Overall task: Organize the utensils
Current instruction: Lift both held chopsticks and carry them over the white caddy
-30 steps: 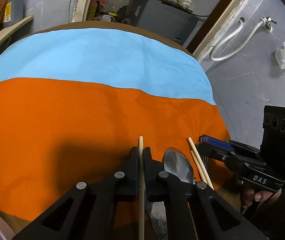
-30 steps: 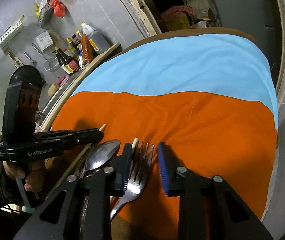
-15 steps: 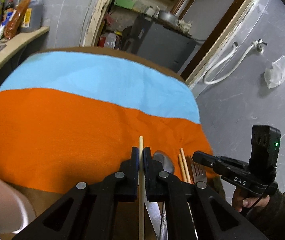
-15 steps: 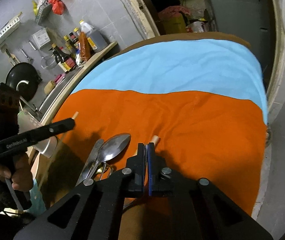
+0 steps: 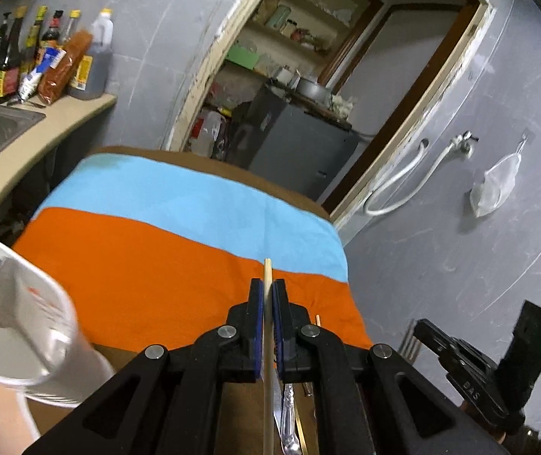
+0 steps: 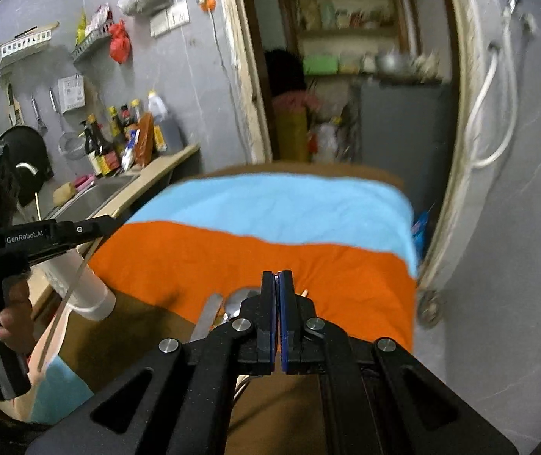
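Now chopstick (image 5: 267, 303) higher, beside cup (image 5: 24, 326).

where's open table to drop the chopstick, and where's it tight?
Free: the orange cloth ahead of the left gripper holding the chopstick, and the blue cloth beyond it.
Crowded: the near edge, where the spoon, knife and second chopstick lie; the white holder fills the near left.

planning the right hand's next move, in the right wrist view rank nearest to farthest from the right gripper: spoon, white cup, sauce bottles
From the right gripper:
1. spoon, just left of the fingertips, on the cloth's near edge.
2. white cup, farther left, off the table edge.
3. sauce bottles, far left, on the back counter.
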Demonstrator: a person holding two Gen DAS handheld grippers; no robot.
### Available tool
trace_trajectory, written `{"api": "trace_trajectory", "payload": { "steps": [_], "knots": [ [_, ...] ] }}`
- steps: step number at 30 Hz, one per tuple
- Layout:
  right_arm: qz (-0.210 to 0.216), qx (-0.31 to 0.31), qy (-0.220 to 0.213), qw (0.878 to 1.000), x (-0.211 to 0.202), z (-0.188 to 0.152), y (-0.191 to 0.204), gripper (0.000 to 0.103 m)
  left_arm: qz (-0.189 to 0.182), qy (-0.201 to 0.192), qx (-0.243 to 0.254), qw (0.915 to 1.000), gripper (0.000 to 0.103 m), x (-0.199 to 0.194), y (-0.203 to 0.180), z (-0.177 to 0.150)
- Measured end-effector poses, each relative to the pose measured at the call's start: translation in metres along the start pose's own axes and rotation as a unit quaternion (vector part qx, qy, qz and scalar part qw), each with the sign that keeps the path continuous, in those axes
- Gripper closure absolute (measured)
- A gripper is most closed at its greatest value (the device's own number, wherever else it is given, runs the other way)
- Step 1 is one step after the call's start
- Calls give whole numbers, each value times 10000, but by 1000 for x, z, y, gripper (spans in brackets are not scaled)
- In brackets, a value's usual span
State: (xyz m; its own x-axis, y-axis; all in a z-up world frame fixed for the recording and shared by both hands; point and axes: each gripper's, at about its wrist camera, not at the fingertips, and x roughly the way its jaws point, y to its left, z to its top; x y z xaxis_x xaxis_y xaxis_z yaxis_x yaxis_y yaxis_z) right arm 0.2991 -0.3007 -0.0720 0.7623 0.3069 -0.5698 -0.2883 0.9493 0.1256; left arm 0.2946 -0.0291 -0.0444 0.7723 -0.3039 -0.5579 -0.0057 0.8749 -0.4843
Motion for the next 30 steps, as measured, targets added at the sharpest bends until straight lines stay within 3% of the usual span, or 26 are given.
{"api": "trace_trajectory", "payload": {
  "steps": [8,12,30],
  "knots": [
    [-589,-112,-654,9961,-63,30,38,101,-107,-233,-73,9996,98,-45,24,22],
    [-639,-190,-929,9934,-83,46,59,101,-141,-382,-155,9990,98,-65,40,30],
    [256,-681,-1953,9780,-79,115,211,101,496,-1544,-450,9857,98,-134,150,95]
  ]
}}
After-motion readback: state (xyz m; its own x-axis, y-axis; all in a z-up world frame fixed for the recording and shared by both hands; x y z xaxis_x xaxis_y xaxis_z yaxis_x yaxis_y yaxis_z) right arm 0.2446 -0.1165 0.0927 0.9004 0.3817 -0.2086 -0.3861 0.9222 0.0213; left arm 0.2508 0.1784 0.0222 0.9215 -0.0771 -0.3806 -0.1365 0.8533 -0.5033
